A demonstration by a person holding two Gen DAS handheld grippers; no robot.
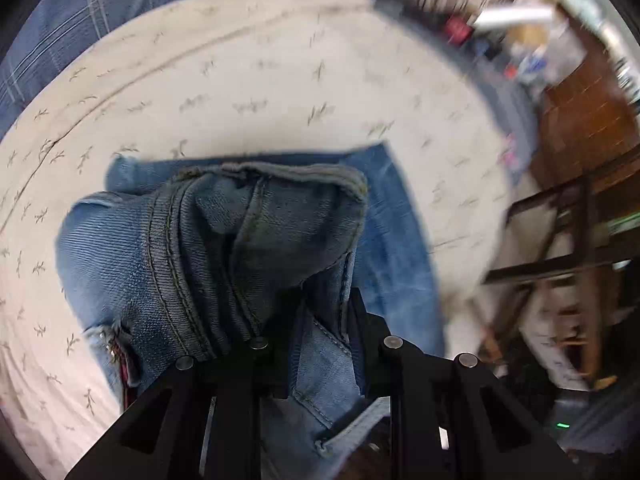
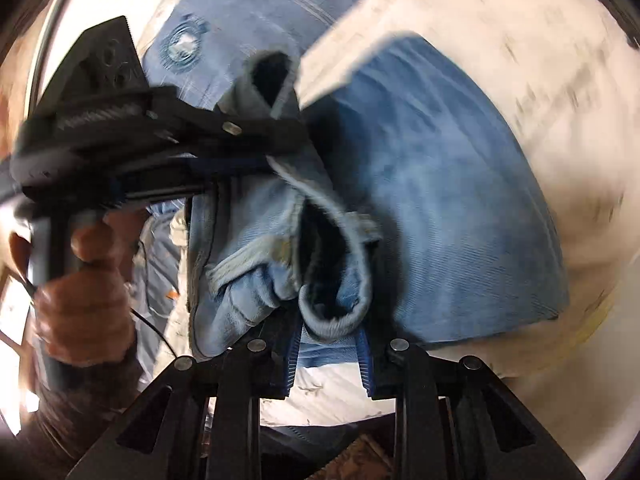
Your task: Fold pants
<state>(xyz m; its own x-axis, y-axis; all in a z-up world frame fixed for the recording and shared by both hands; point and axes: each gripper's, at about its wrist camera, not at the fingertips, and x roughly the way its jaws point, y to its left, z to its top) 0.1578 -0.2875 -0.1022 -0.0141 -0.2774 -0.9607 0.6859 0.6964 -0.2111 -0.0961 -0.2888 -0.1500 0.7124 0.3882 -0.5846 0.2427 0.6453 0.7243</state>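
The pants are blue jeans (image 1: 224, 240), lifted and bunched above a white bed sheet (image 1: 260, 92) printed with small sprigs. My left gripper (image 1: 320, 320) is shut on a thick fold of denim with heavy seams; more denim hangs below the fingers. In the right wrist view my right gripper (image 2: 330, 320) is shut on a rolled hem or waistband edge of the jeans (image 2: 440, 208), whose flat part spreads over the sheet (image 2: 520, 60). The left gripper (image 2: 280, 140) also shows there, pinching the same cloth from the left, with the person's hand (image 2: 84, 300) on its handle.
A blue checked cover (image 1: 100, 8) lies along the far side of the bed. To the right are a dark metal frame (image 1: 568, 232), a wooden floor (image 1: 584, 112) and a cluttered corner. The frames are motion-blurred.
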